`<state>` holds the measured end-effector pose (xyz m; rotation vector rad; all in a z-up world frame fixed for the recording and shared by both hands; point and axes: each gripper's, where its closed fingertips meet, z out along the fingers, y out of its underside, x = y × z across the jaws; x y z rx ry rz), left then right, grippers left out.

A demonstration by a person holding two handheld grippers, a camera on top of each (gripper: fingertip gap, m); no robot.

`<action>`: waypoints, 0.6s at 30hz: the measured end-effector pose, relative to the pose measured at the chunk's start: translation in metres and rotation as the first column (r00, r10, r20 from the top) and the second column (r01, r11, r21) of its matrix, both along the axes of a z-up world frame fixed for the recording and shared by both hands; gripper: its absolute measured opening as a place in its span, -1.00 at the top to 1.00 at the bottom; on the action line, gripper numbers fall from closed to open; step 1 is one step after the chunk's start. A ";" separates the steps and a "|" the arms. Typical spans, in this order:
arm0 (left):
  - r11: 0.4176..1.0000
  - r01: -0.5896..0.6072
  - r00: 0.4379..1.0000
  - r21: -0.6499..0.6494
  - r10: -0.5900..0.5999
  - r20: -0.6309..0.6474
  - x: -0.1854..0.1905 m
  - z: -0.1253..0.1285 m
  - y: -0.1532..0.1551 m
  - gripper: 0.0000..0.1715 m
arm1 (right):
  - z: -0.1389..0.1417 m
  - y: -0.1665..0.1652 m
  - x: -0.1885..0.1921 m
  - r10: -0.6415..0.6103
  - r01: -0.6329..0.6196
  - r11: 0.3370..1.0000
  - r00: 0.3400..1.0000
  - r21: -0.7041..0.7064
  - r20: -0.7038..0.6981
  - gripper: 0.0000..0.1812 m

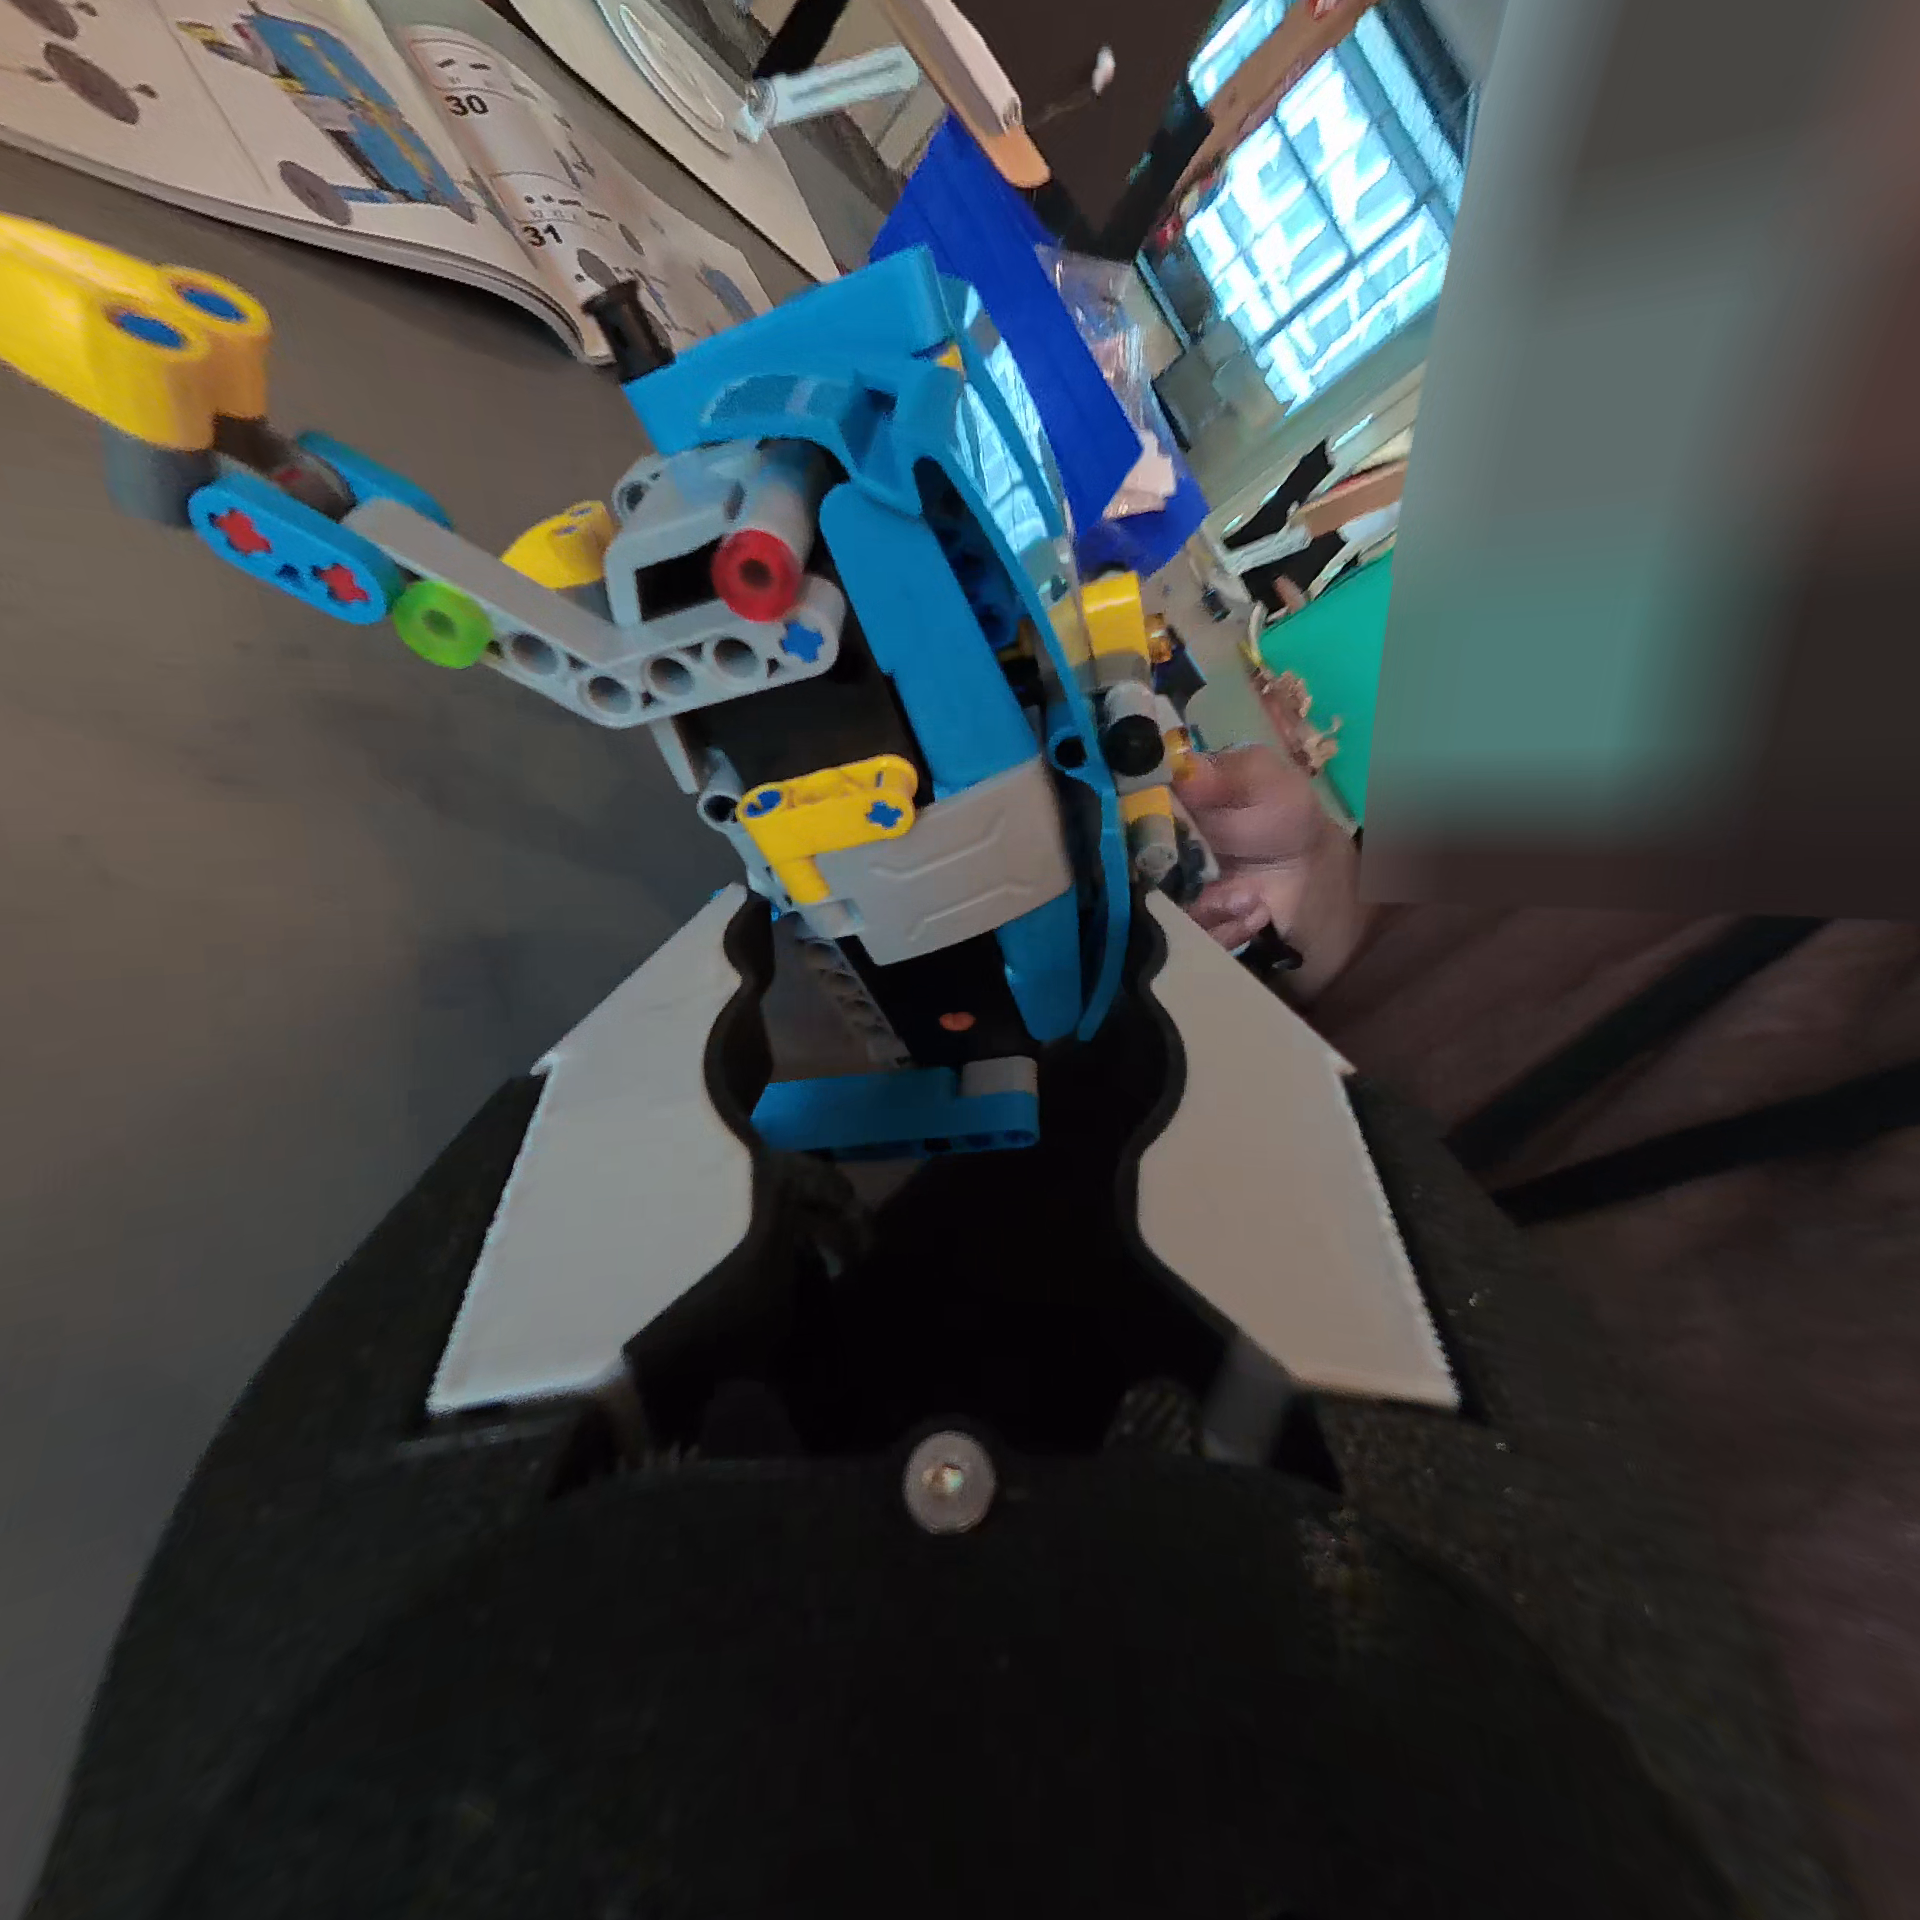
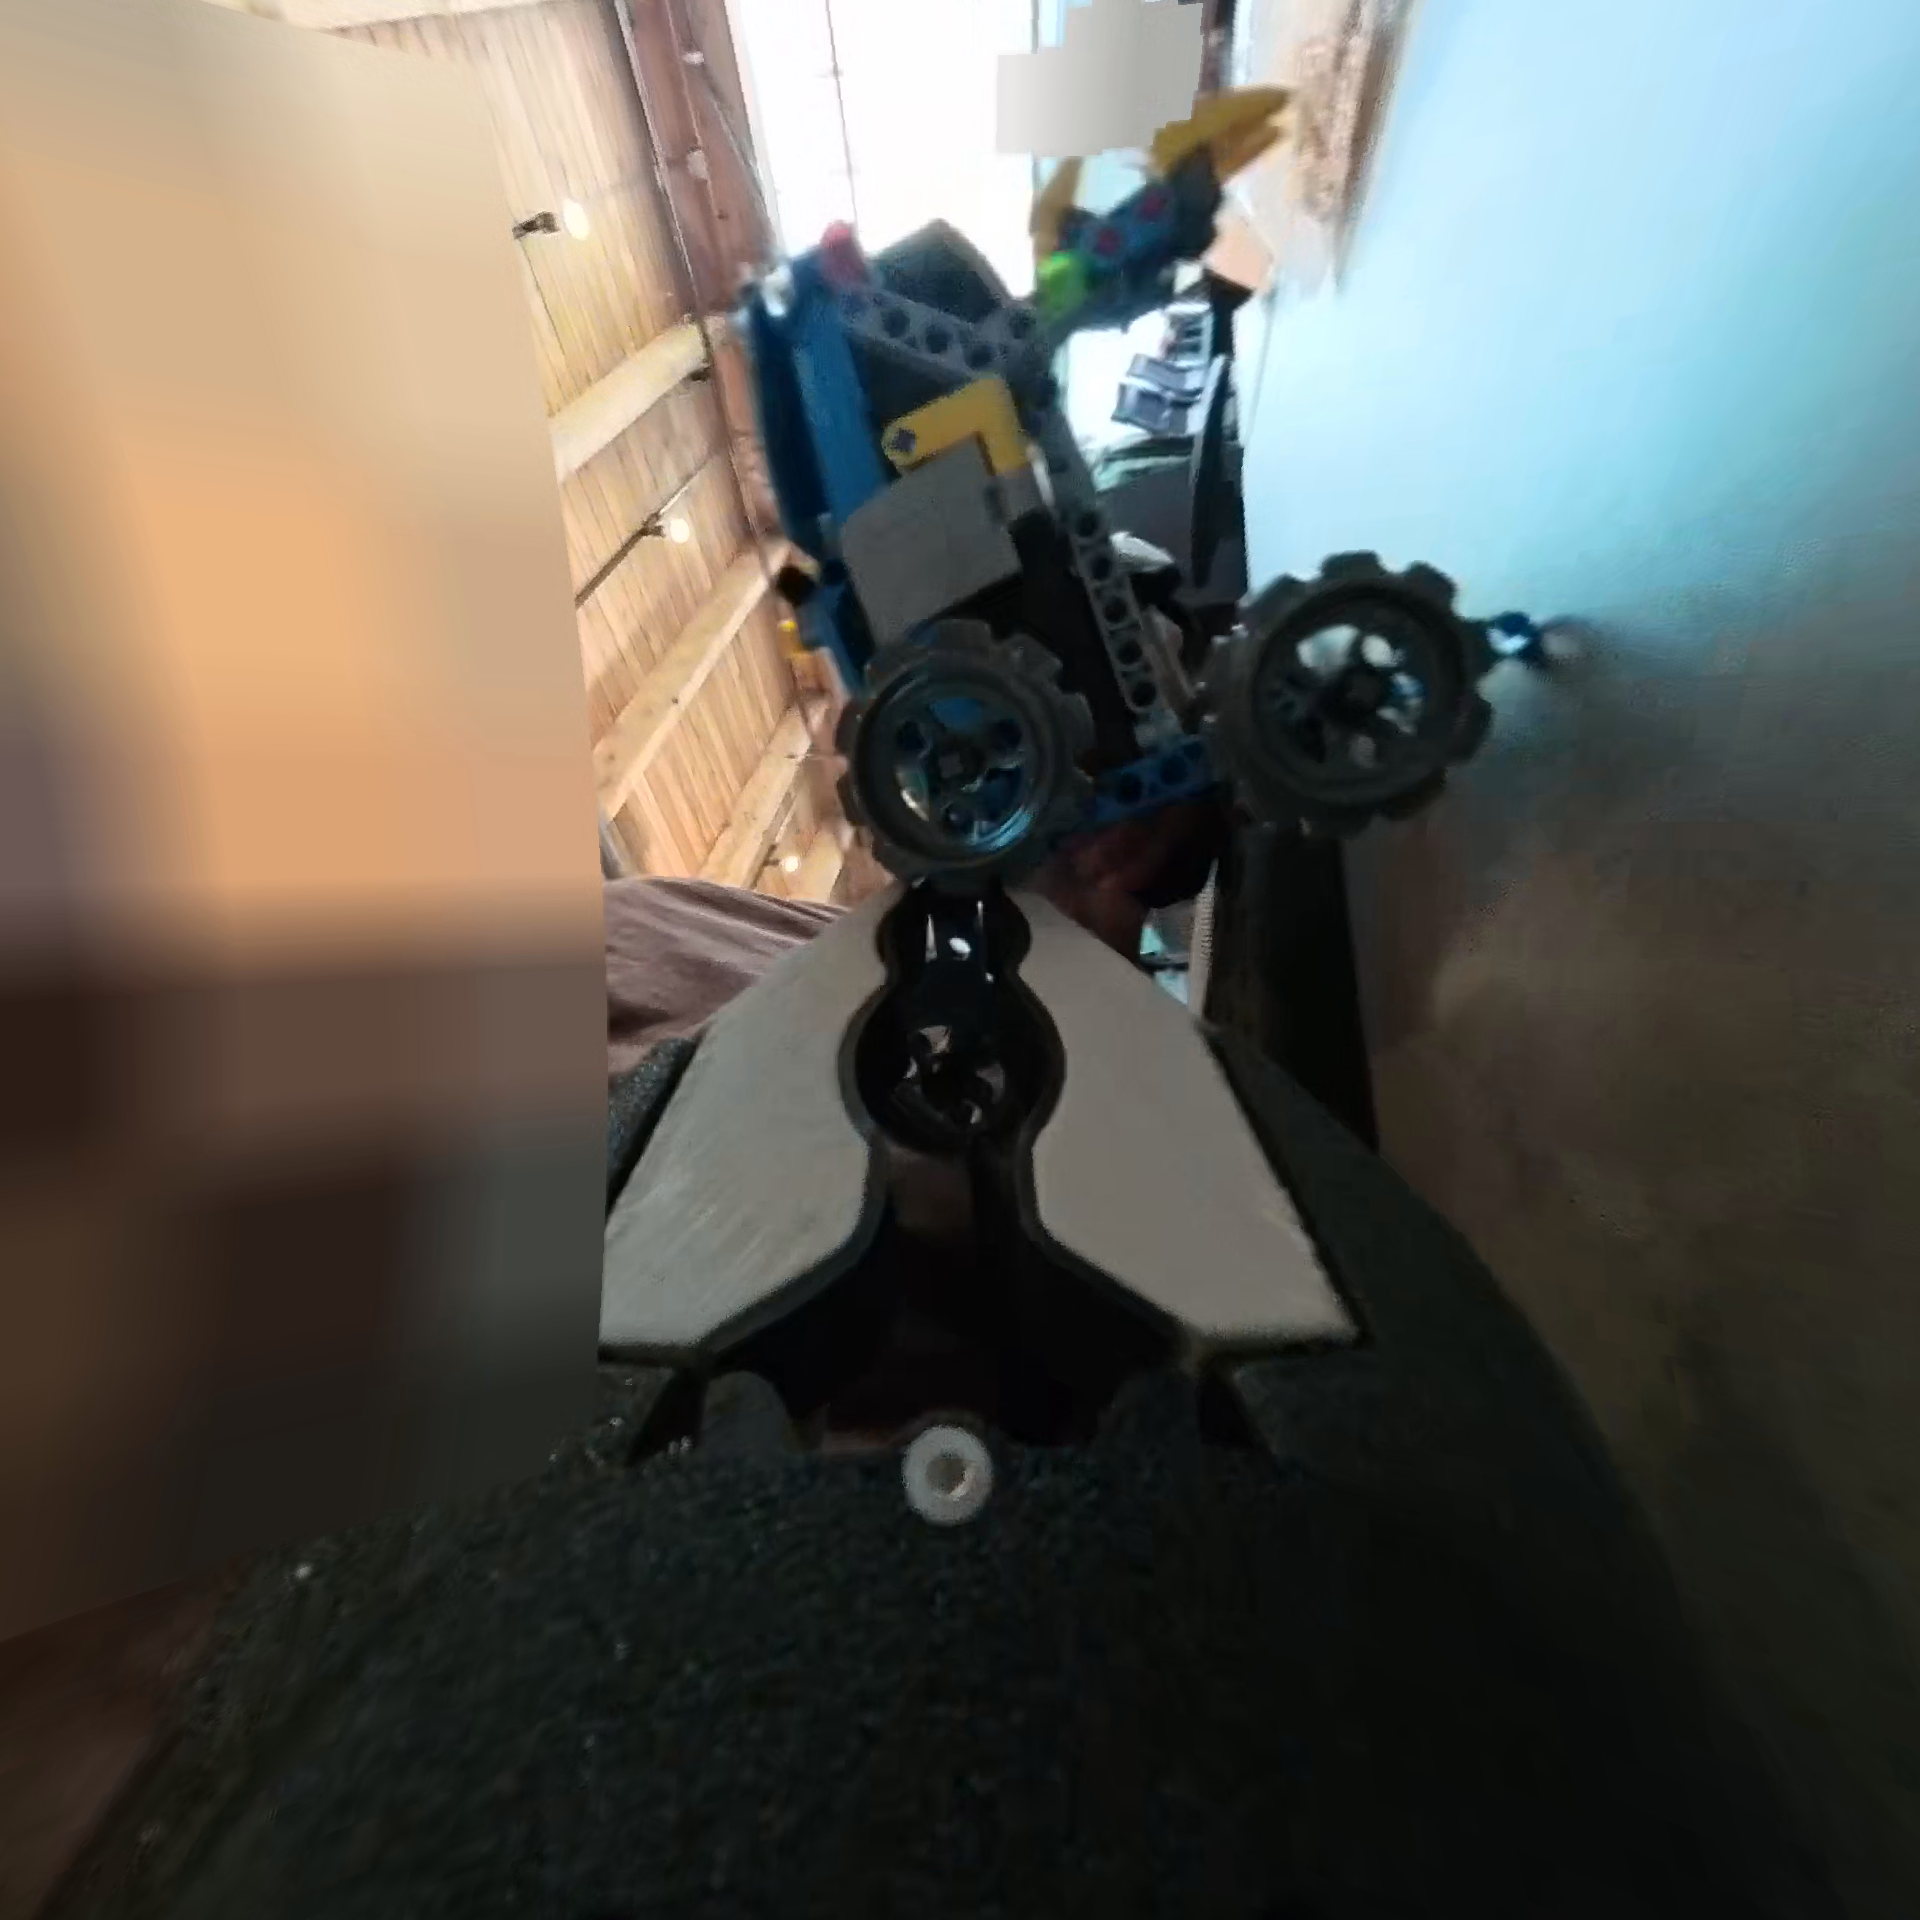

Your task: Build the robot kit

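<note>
A blue, grey and yellow brick-built vehicle model (image 1: 914, 644) stands tilted above the dark table (image 1: 260, 831). My left gripper (image 1: 948, 909) is shut on the model's lower body, with the white fingers (image 1: 623, 1174) on either side. A jointed arm with a yellow scoop (image 1: 114, 332) reaches out to the left. In the right wrist view the same model (image 2: 914, 488) shows two black knobby wheels (image 2: 961, 748) (image 2: 1351, 691). My right gripper (image 2: 961, 904) is shut on a thin black piece (image 2: 951, 961) just under the nearer wheel.
An open instruction booklet (image 1: 312, 135) lies at the back of the table. A blue bin (image 1: 1029, 343) stands behind the model. A person's hand (image 1: 1262, 831) is close to the model's right side. Large blurred patches cover the edges of both views.
</note>
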<state>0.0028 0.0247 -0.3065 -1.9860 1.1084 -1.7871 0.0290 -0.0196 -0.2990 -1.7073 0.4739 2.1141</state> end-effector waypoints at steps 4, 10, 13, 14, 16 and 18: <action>0.994 0.036 0.999 0.106 -0.034 -0.020 -0.005 -0.003 -0.012 0.23 | -0.012 -0.006 -0.005 -0.009 0.011 0.999 0.998 -0.031 0.064 0.88; 0.986 0.079 0.997 0.149 -0.074 -0.039 -0.009 -0.006 -0.023 0.25 | -0.018 -0.017 -0.011 0.042 -0.039 0.997 0.998 -0.061 0.044 0.91; 0.984 0.112 0.993 0.138 -0.107 -0.046 -0.012 -0.007 -0.027 0.25 | -0.019 -0.021 -0.013 0.079 -0.078 0.996 0.997 -0.048 0.025 0.88; 0.983 0.139 0.990 0.121 -0.134 -0.050 -0.014 -0.008 -0.029 0.26 | -0.020 -0.023 -0.014 0.110 -0.109 0.993 0.993 -0.035 0.036 0.88; 0.978 0.182 0.983 0.097 -0.177 -0.056 -0.016 -0.009 -0.034 0.26 | -0.023 -0.026 -0.014 0.177 -0.178 0.984 0.981 -0.006 0.082 0.88; 0.975 0.196 0.980 0.101 -0.191 -0.061 -0.016 -0.010 -0.034 0.26 | -0.025 -0.025 -0.013 0.210 -0.212 0.977 0.971 0.005 0.116 0.88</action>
